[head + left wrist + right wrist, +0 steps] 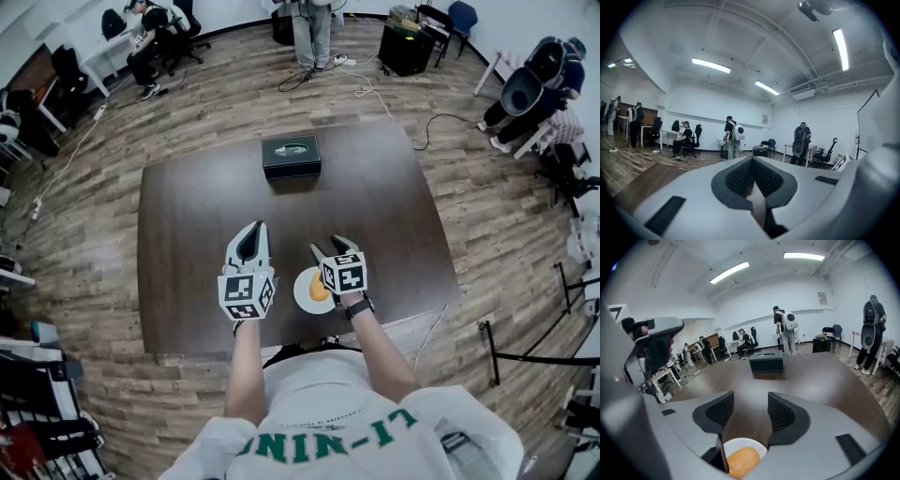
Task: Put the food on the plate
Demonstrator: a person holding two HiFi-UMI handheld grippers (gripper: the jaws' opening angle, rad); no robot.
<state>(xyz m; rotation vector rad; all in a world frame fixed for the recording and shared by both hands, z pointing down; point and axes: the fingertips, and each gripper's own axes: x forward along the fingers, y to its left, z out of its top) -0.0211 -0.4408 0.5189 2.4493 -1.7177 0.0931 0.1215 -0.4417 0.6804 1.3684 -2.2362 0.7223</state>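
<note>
An orange, rounded piece of food (319, 289) lies on a small white plate (302, 300) near the table's front edge. My right gripper (328, 247) hovers just above and over the plate, its jaws apart with nothing between them. In the right gripper view the food (743, 462) and plate (740, 445) show low down, behind the open right gripper (751, 401). My left gripper (253, 228) is held to the left of the plate, away from it. In the left gripper view the left gripper (752, 161) has its pads meeting, with nothing in them.
A dark brown table (187, 234) carries a black box (291, 155) at its far middle, also seen as the black box (766, 364) ahead of the right gripper. Several people, chairs and desks stand around the room's edges. A cable (361, 89) trails on the wooden floor.
</note>
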